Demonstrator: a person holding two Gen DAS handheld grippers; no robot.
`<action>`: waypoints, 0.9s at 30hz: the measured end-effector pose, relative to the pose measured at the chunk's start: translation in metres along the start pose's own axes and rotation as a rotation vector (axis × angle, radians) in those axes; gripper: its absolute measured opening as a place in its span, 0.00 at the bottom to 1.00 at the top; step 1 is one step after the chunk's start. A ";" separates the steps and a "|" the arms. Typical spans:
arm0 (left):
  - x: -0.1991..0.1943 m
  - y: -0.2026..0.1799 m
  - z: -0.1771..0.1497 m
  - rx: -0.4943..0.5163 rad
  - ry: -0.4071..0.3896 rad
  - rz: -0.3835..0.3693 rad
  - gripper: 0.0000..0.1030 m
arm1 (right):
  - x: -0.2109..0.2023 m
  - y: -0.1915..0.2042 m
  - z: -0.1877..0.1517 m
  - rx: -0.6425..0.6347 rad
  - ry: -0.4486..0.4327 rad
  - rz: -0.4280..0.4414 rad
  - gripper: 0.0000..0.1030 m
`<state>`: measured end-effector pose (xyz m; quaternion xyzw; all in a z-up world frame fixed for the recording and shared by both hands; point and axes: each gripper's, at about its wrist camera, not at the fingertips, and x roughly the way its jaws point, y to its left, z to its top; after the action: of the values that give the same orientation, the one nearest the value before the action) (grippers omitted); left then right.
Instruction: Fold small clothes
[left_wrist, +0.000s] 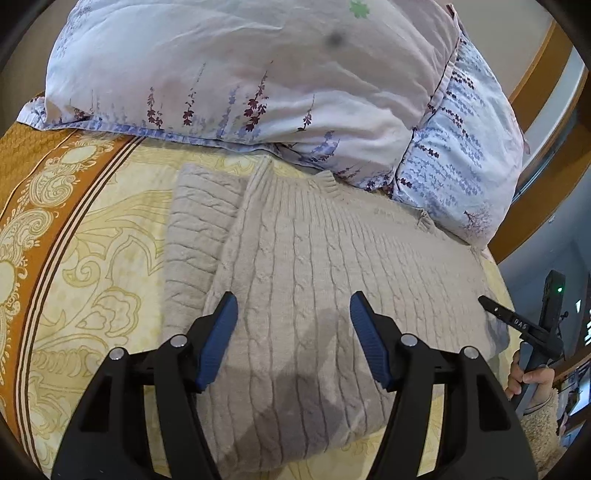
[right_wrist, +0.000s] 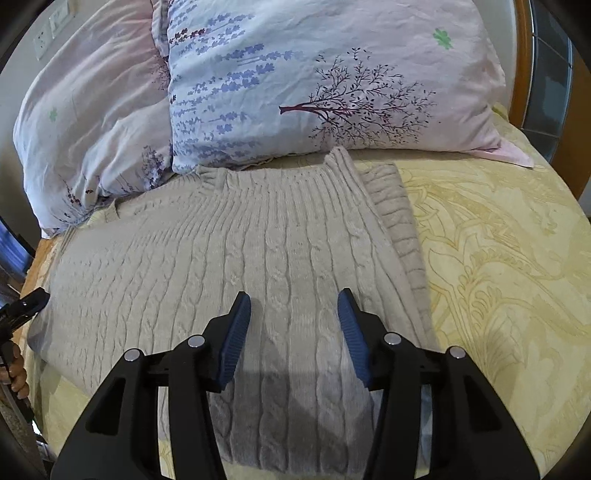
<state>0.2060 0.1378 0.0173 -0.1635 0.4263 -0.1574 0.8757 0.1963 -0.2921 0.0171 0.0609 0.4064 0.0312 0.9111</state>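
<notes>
two floral pillows (right_wrist: 295, 85), yellow patterned bedspread (right_wrist: 498, 240), wooden headboard (left_wrist: 546, 74)

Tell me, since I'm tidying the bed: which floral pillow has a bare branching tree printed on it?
The pale blue lavender-print pillow; the pinkish pillow beside it shows no tree.

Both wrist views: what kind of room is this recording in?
Most likely a bedroom: two floral pillows lean by a wooden headboard, and a beige cable-knit sweater lies on a patterned yellow bedspread.
</notes>
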 end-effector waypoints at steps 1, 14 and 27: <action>-0.007 0.006 0.001 -0.037 -0.008 -0.032 0.61 | -0.002 0.000 -0.001 0.009 0.004 -0.012 0.52; -0.012 0.073 0.023 -0.362 -0.002 -0.077 0.64 | -0.015 0.044 -0.005 -0.093 -0.050 -0.025 0.69; 0.008 0.063 0.030 -0.352 0.006 -0.053 0.64 | -0.007 0.051 -0.010 -0.111 -0.037 -0.010 0.71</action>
<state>0.2437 0.1951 0.0029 -0.3247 0.4455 -0.1038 0.8278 0.1837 -0.2412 0.0231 0.0088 0.3872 0.0482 0.9207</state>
